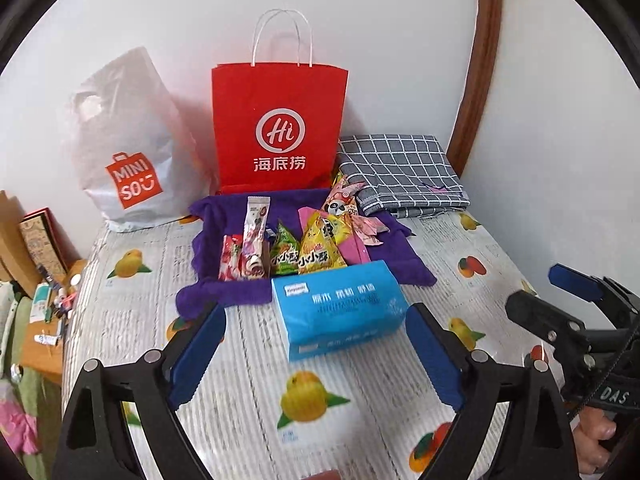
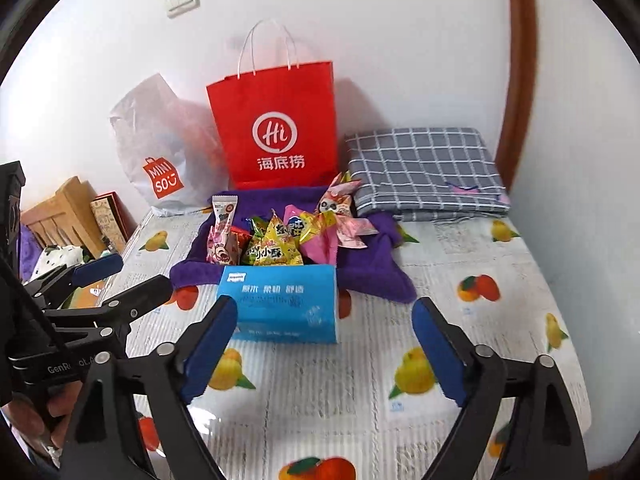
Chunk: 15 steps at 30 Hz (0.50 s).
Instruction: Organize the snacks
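Observation:
Several snack packets lie in a heap on a purple towel [image 1: 400, 268] [image 2: 376, 272]: a tall pink-white packet [image 1: 256, 236] [image 2: 222, 228], a green triangle pack [image 1: 285, 254], a yellow triangle pack [image 1: 320, 252] [image 2: 276, 248] and a panda packet [image 1: 340, 204] [image 2: 336, 204]. A blue tissue box [image 1: 340, 312] [image 2: 280, 304] stands in front of them. My left gripper [image 1: 316, 344] is open and empty, its fingers either side of the box, short of it. My right gripper [image 2: 324, 340] is open and empty, in front of the box.
A red paper bag [image 1: 280, 128] [image 2: 276, 124] and a white Miniso bag [image 1: 128, 148] [image 2: 160, 148] stand against the wall. A folded grey checked cloth [image 1: 400, 168] [image 2: 424, 168] lies back right. The fruit-print tablecloth [image 1: 312, 400] [image 2: 320, 392] covers the table. Clutter sits off the left edge.

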Each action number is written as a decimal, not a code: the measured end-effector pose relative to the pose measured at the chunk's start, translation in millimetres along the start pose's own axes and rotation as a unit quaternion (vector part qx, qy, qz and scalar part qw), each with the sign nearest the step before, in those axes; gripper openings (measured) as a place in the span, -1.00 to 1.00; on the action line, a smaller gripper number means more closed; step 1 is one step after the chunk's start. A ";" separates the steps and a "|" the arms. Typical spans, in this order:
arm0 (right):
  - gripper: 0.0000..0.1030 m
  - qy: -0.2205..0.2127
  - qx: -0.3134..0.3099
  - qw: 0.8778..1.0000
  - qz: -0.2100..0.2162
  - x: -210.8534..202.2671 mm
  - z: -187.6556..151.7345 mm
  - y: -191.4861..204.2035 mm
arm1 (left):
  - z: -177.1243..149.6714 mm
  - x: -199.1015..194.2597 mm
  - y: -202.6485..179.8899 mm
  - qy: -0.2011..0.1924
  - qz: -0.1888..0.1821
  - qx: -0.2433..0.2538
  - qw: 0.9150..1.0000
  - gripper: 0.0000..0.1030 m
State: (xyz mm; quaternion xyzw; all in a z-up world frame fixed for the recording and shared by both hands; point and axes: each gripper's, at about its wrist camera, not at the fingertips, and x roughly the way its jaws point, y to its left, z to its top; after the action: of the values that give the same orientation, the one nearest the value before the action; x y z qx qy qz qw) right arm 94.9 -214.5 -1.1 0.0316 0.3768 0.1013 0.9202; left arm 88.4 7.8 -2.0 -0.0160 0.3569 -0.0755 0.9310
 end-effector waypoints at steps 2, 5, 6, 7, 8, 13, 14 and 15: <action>0.82 0.002 -0.004 1.000 -0.007 -9.4 -7.1 2.9 | -5.4 -9.8 -3.6 -0.005 0.005 0.001 1.000 0.78; 0.93 0.008 -0.019 0.999 -0.030 -23.3 -17.8 9.6 | -14.3 -26.4 -9.6 -0.014 0.010 0.005 1.000 0.79; 0.94 0.008 -0.020 0.999 -0.034 -27.8 -21.1 11.4 | -16.6 -31.7 -10.8 -0.015 0.013 0.004 1.000 0.80; 0.94 0.008 -0.018 0.999 -0.032 -33.2 -25.1 12.6 | -18.2 -36.6 -11.8 -0.016 0.014 0.002 1.000 0.80; 0.94 0.008 -0.015 1.000 -0.026 -37.8 -28.0 13.2 | -19.4 -41.0 -12.8 -0.018 0.014 0.000 1.000 0.80; 0.95 -0.003 0.000 1.000 -0.008 -56.0 -40.1 14.8 | -24.1 -59.3 -16.6 -0.027 0.026 -0.004 0.999 0.80; 0.95 -0.004 0.000 1.000 -0.007 -58.0 -41.9 15.5 | -24.2 -60.4 -16.8 -0.027 0.029 -0.004 0.999 0.80; 0.95 -0.005 -0.001 1.000 -0.005 -59.9 -43.5 16.7 | -25.0 -63.0 -17.1 -0.029 0.033 -0.005 0.999 0.81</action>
State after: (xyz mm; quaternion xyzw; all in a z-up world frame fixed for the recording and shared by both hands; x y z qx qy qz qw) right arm 20.0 -211.5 11.2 0.0292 0.3720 0.0965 0.9227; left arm 23.3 1.1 22.5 -0.0114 0.3303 -0.0421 0.9429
